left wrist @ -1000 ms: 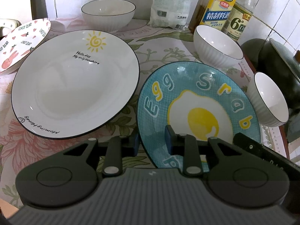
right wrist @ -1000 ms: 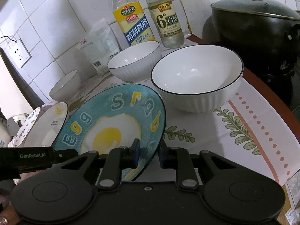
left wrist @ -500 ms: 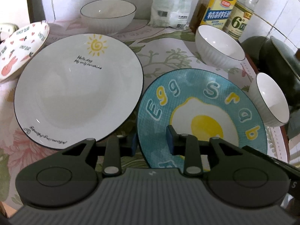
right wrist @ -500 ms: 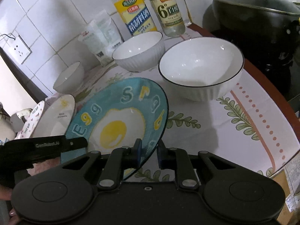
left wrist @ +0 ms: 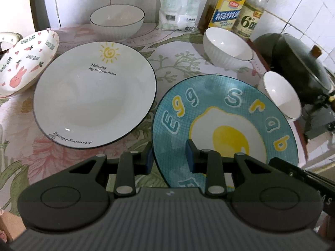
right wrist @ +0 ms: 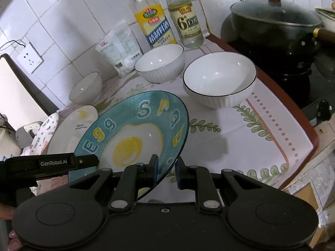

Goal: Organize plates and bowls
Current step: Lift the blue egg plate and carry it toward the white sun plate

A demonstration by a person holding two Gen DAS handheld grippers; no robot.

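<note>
The blue egg plate is lifted and tilted above the table. My right gripper is shut on its near rim. My left gripper straddles the plate's left rim with its jaws apart. A white sun plate lies flat to the left. A bunny plate leans at the far left. White ribbed bowls stand at the back left, back right and right.
Two bottles and a white bag stand against the tiled wall. A dark lidded pot sits on the stove at the right. A floral cloth covers the table. A kettle is at the far left.
The blue egg plate has risen off the table and tilted, held by my right gripper. Both cameras have moved up and back a little.
</note>
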